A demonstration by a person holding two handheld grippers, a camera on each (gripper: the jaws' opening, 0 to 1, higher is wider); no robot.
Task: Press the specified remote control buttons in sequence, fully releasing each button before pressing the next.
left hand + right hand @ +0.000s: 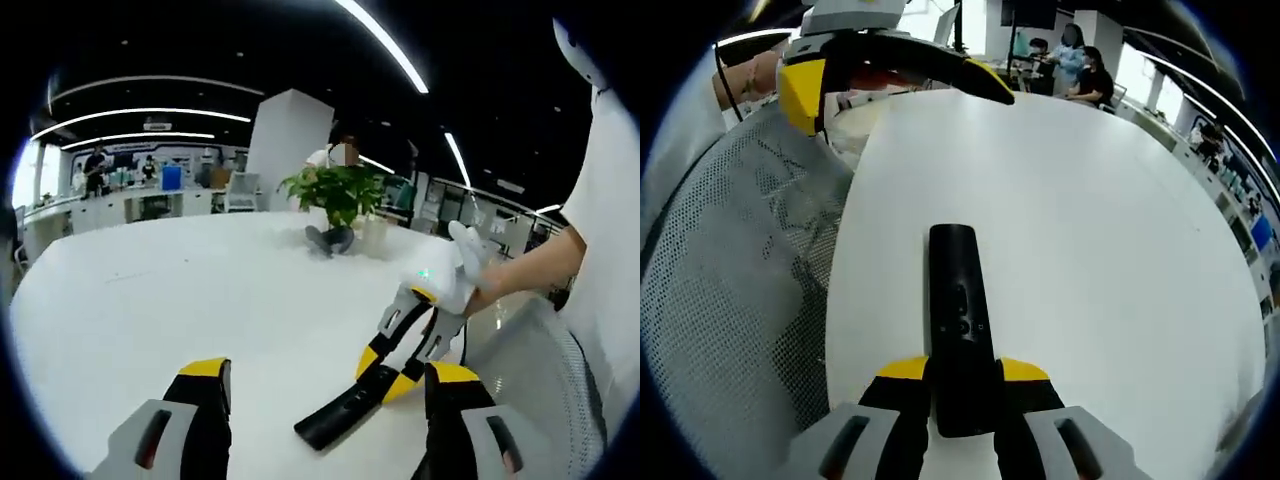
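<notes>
A black remote control (955,290) lies lengthwise over the white table (1090,220), buttons facing up. My right gripper (962,370) is shut on its near end, with the yellow-tipped jaws pressed against both sides. In the left gripper view the same remote (335,420) sticks out low over the table (200,290) from the right gripper (388,372), which a person's hand (470,275) holds. My left gripper (328,372) stands open with its jaws wide apart, and the remote's end lies between and beyond them, untouched. The left gripper (890,75) also hovers at the top of the right gripper view.
A potted green plant (335,195) stands at the far side of the table. A grey mesh chair (740,280) sits against the table's curved edge. People sit and stand at desks in the background. A person in white (610,250) is close on the right.
</notes>
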